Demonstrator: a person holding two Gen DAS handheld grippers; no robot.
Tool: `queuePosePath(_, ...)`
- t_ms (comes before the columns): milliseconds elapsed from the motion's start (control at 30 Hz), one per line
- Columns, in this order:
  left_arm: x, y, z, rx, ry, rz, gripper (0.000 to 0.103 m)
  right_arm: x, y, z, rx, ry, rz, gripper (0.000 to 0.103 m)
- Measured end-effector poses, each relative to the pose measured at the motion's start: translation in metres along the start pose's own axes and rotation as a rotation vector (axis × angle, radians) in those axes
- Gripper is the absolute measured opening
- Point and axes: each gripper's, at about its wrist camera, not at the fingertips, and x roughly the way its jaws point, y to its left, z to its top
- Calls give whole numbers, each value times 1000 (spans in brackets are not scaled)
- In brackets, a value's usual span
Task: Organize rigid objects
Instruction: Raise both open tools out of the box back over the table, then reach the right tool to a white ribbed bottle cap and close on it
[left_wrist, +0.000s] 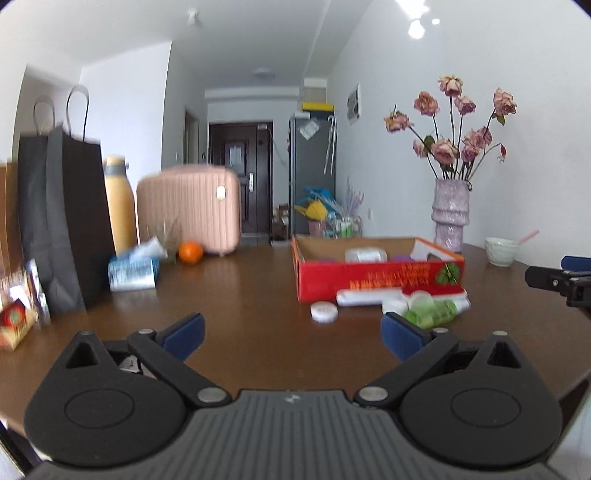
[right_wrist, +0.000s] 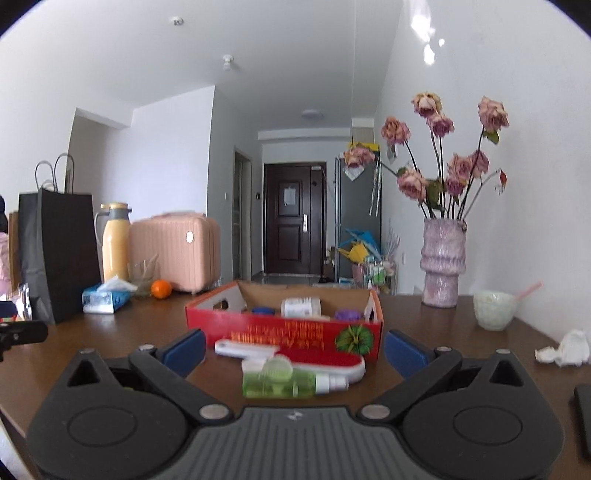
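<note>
A red cardboard box (left_wrist: 380, 280) (right_wrist: 284, 328) sits on the brown table (left_wrist: 251, 288), holding a white jar (right_wrist: 300, 306) and purple and blue lids. In front of it lie a white and red lint brush (right_wrist: 255, 349) (left_wrist: 369, 296), a green spray bottle (right_wrist: 284, 382) (left_wrist: 432, 312) and a small white round lid (left_wrist: 324, 312). My left gripper (left_wrist: 291, 332) is open above bare table, left of the bottle. My right gripper (right_wrist: 293, 349) is open, with the bottle and brush lying between its blue fingers.
At the left stand a black paper bag (left_wrist: 62, 221), a yellow flask (left_wrist: 118, 203), a tissue pack (left_wrist: 133, 271), an orange (left_wrist: 191, 252) and a pink suitcase (left_wrist: 190, 208). A pink vase of roses (right_wrist: 441, 258), a pale bowl (right_wrist: 493, 310) and crumpled tissue (right_wrist: 565, 349) are at the right.
</note>
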Motion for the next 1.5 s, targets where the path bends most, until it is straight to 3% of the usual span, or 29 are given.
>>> queuePosePath(133,-10,1,-25,-1,85,-47,103,-17,-2,-27,8,70,-30,103)
queuePosePath(233,-10,-2,-27,37,82,-46,103,-26,-6,-42,44,133,-13,103)
queuePosePath(333,2,-4,-19,16,92,-98,103,-26,-5,-47,-23,184,9,103)
queuePosePath(667,45,-13,-22,24,183,-124,103,-12,-12,-45,-9,224,8,103)
queuePosePath(867,74,-6,-19,-7,266,-94,103,18,-13,-41,12,261,-2,103)
queuePosePath(1000,99,7,1,-82,255,22,103,46,-11,-36,13,289,-15,101)
queuePosePath(1100,122,12,17,-98,246,-3,103,66,-7,-27,-3,290,-18,100)
queuePosePath(1200,157,8,28,-55,259,-77,102,87,-2,-16,-5,279,-7,96)
queuePosePath(1367,222,3,34,-85,337,-133,84,132,10,-1,-13,284,18,87)
queuePosePath(1500,267,-6,35,-24,363,-135,80,167,19,5,4,307,0,77)
